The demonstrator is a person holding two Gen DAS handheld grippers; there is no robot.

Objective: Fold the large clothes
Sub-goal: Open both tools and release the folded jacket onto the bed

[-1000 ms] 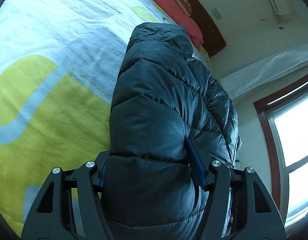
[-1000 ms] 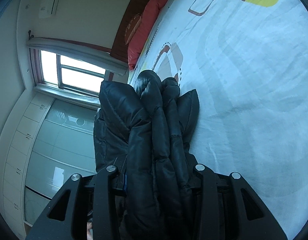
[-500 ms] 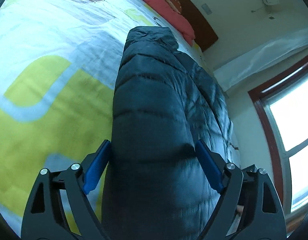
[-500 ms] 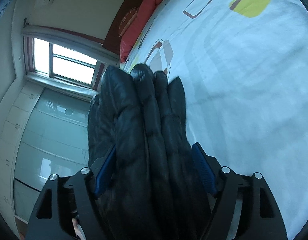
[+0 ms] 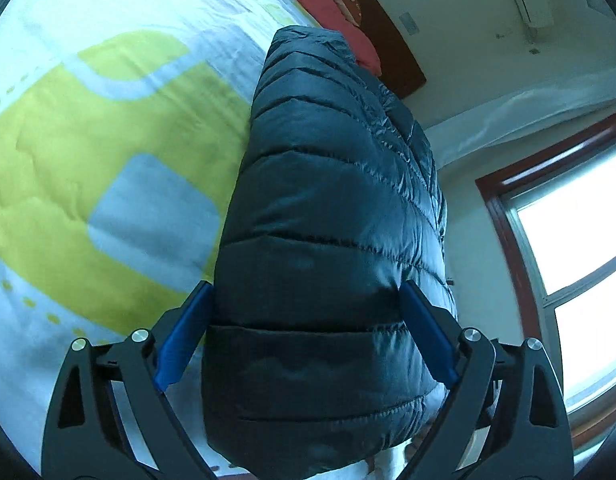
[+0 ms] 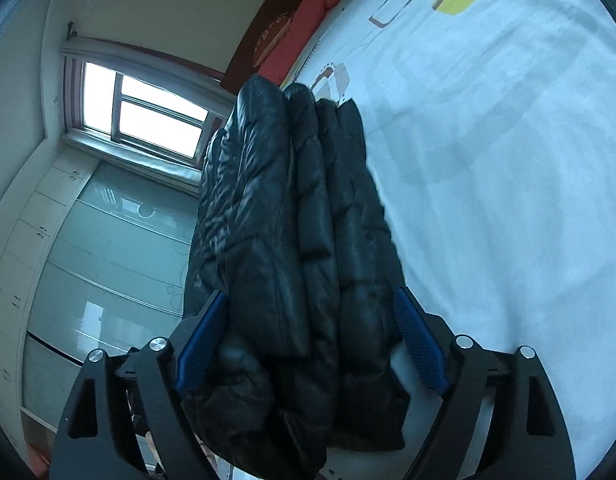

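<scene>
Jacket (image 5: 332, 240) sits folded on the bed (image 5: 87, 152), a thick dark bundle lying lengthwise between the fingers of both your grippers. Your left gripper (image 5: 305, 324) has just been opening: its blue pads (image 5: 183, 336) stand wide on either side of the bundle's smooth, rounded fold, at most brushing the fabric, not squeezing it. Your right gripper (image 6: 312, 332) has just been opening too, wide apart now, and from that side you see the jacket's (image 6: 291, 240) stacked edges, four or five puffy layers side by side between the spread pads (image 6: 418, 344). Nothing is gripped by either one.

No readable brand or label on the jacket. A round emblem shows on the dark headboard (image 5: 388, 32) beyond the jacket, too small to read.

The jacket is shiny, quilted, stitched in horizontal seams into soft puffed bands. The bed's cover is pale, matte cloth printed with yellow and grey-blue rounded shapes. A red pillow (image 5: 320, 4) lies past the jacket's far end.
</scene>
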